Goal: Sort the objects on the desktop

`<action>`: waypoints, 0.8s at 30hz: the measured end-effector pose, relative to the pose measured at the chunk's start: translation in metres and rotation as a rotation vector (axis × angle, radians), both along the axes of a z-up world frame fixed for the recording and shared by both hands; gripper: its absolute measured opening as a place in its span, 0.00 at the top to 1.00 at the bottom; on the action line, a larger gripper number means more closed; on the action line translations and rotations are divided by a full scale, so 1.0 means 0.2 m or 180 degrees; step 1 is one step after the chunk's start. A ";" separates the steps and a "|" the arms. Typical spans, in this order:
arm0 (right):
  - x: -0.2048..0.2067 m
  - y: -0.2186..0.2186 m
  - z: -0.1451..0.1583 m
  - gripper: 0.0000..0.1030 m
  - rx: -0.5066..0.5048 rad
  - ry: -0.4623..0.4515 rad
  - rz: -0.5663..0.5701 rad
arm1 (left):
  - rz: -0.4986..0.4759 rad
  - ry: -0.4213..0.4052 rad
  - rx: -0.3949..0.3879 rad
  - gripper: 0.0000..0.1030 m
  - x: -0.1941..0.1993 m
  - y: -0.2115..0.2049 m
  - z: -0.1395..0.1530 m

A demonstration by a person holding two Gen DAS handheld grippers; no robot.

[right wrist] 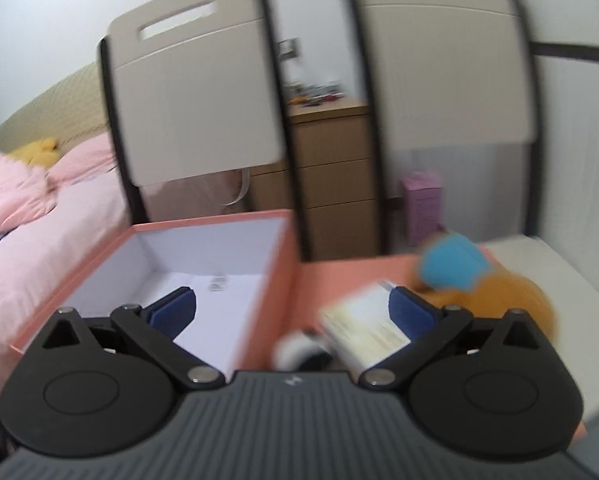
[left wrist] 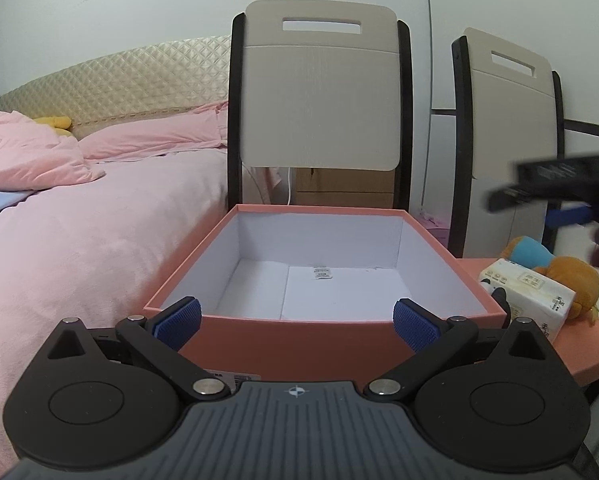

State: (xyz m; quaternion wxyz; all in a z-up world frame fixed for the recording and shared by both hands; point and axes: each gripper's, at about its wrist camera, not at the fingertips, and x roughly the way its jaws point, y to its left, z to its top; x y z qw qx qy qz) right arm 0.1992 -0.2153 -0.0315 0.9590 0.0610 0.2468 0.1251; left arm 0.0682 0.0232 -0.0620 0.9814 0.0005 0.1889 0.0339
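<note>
An open salmon-pink box (left wrist: 259, 344) with a white inside stands in front of me; only a small label lies on its floor. My left gripper (left wrist: 297, 322) is open and empty, its blue pads at the box's near wall. A tissue pack (left wrist: 527, 292) and an orange plush with a blue cap (left wrist: 567, 280) lie to the right of the box on its pink lid (left wrist: 587, 348). My right gripper (right wrist: 293, 314) is open and empty above the box's right wall (right wrist: 283, 280), with the tissue pack (right wrist: 363, 332) and the plush (right wrist: 499, 292) just ahead of its right finger. It shows blurred in the left view (left wrist: 555, 188).
Two chairs (left wrist: 319, 96) stand behind the box. A bed with pink bedding (left wrist: 79, 220) is to the left. A small black-and-white object (right wrist: 303, 350) lies by the tissue pack. A wooden drawer unit (right wrist: 331, 176) stands behind the chairs. The right wrist view is motion-blurred.
</note>
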 end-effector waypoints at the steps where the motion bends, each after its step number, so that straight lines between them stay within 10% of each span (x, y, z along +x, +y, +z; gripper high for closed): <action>1: 0.07 0.07 0.01 0.00 -0.0020 0.0057 0.0108 | 0.0007 -0.0004 -0.0010 0.00 0.00 0.00 0.00; 13: 0.93 0.87 -0.34 0.00 -0.0405 0.0800 0.0928 | 0.0184 0.0012 -0.0220 0.00 0.02 0.11 -0.01; 24: 1.23 1.00 -0.78 0.00 -0.0754 0.0949 0.0909 | 0.0243 0.0084 -0.0213 0.00 0.05 0.13 -0.04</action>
